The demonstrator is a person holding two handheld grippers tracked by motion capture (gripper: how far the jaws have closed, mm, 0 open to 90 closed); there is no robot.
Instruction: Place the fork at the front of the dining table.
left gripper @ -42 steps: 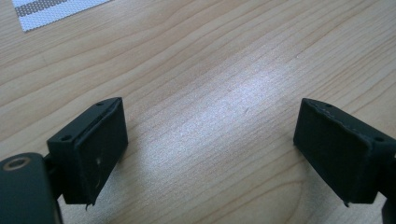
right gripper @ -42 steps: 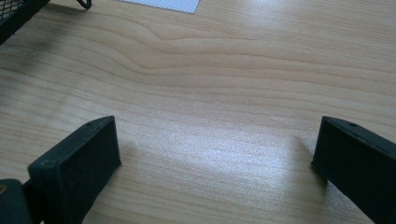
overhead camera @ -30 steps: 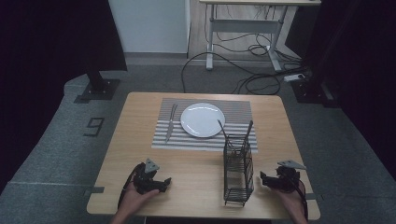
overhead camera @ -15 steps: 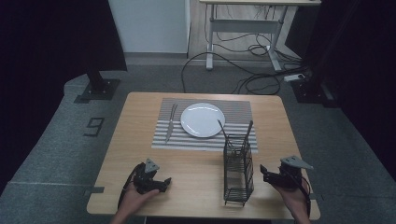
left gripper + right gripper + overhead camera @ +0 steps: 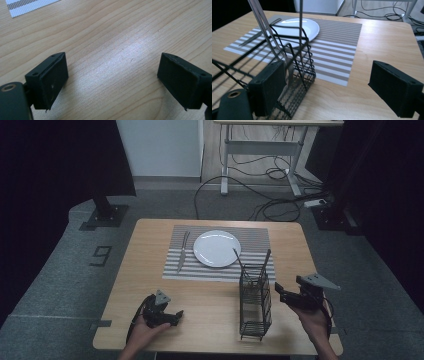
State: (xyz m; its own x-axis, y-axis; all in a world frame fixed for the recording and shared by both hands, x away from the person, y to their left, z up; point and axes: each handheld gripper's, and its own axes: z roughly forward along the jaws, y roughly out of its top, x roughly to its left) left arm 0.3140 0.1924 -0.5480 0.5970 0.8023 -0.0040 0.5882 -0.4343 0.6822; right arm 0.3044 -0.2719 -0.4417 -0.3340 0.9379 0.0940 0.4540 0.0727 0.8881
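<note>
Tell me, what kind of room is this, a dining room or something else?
Probably a lab or studio set up for recording, not a dining room. A lone wooden table carries one place setting: a white plate on a striped placemat. Dark curtains surround it, and loose cables trail across the floor behind.

White plate (image 5: 216,248), grey-striped placemat (image 5: 255,240)

The wooden worktop (image 5: 150,270) stands on a grey carpeted floor (image 5: 65,285). Black curtains (image 5: 50,165) hang at the far left and right, with a pale wall panel (image 5: 160,145) between them. A metal-framed desk (image 5: 265,150) stands at the far side, black cables (image 5: 260,200) coiled beneath it. A dark stand base (image 5: 105,215) sits far left.
</note>
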